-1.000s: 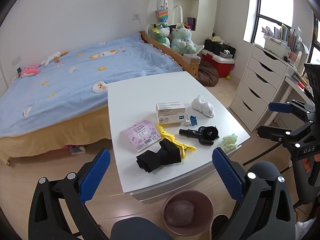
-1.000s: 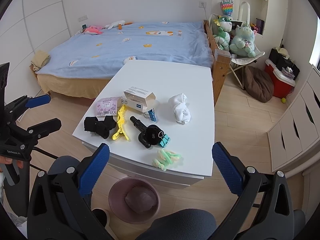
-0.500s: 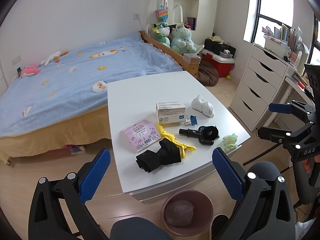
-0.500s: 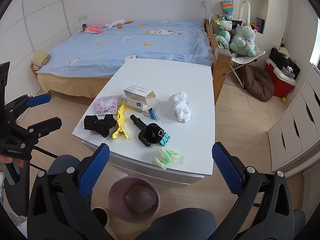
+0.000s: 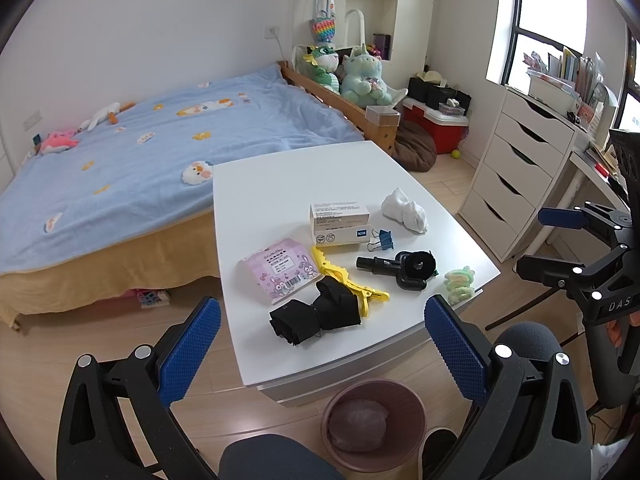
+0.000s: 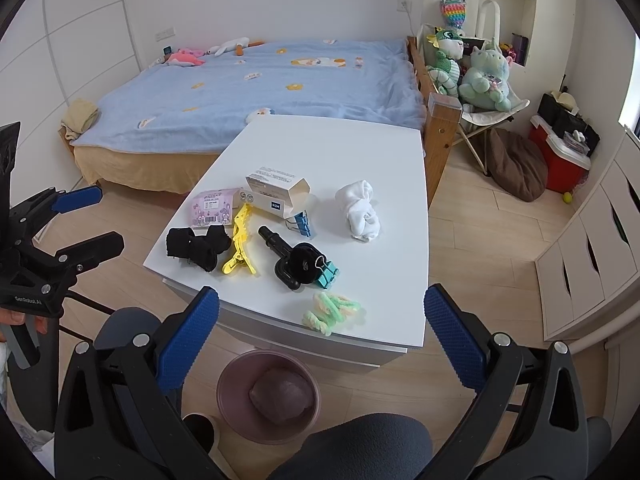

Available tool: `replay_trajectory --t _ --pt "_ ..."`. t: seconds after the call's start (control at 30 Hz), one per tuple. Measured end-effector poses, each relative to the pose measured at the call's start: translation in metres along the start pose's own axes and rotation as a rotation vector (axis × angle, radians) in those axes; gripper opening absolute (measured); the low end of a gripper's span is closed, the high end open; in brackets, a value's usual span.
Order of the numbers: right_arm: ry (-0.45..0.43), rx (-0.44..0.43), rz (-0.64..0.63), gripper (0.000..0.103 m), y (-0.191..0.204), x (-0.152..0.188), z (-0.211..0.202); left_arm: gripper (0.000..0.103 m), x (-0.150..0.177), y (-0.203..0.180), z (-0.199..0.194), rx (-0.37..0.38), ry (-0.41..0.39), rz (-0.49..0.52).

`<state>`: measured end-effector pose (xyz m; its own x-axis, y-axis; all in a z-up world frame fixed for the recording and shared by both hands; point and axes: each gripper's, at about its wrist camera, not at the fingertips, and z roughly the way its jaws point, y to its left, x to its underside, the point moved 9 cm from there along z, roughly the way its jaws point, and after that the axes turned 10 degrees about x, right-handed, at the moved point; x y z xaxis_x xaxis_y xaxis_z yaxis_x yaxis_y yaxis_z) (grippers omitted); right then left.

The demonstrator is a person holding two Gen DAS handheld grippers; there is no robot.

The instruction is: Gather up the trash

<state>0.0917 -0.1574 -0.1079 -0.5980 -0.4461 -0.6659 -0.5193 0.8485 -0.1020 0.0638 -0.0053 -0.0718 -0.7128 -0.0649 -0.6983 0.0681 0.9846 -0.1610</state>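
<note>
Hovering back from the near edge of the white table (image 5: 280, 168), the left gripper (image 5: 316, 344) and the right gripper (image 6: 320, 332) both stand released, jaws spread wide and empty. Across the last second almost nothing has shifted: the table contents sit in the same spots in both wrist views, with only a slight drift of the right camera. My reading is that no pick has begun and the whole task is still ahead.

Ahead of the left gripper lie the black cloth (image 5: 316, 314) and yellow clip (image 5: 344, 280), touching each other; just beyond them is the pink packet (image 5: 280, 268), likely trash. Farther off is the opened cardboard box (image 6: 276, 192), another probable candidate, and to its right the crumpled white wad (image 6: 360, 210). The black tool (image 6: 292, 258), blue binder clip (image 5: 382, 239) and green hair ties (image 6: 332, 312) look like keepers.

Below the right gripper, on the floor beside the table front, stands the pink bin (image 6: 236, 376), already holding something.
</note>
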Motion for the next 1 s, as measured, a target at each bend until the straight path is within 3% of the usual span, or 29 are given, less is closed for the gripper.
replay_trajectory --t 0.7,1.0 --pt "0.024 0.018 0.008 0.100 -0.005 0.006 0.008 0.098 0.001 0.004 0.002 0.002 0.003 -0.006" --pt "0.105 0.039 0.010 0.100 -0.010 0.008 0.032 0.098 0.007 0.007 0.009 0.008 0.013 -0.016"
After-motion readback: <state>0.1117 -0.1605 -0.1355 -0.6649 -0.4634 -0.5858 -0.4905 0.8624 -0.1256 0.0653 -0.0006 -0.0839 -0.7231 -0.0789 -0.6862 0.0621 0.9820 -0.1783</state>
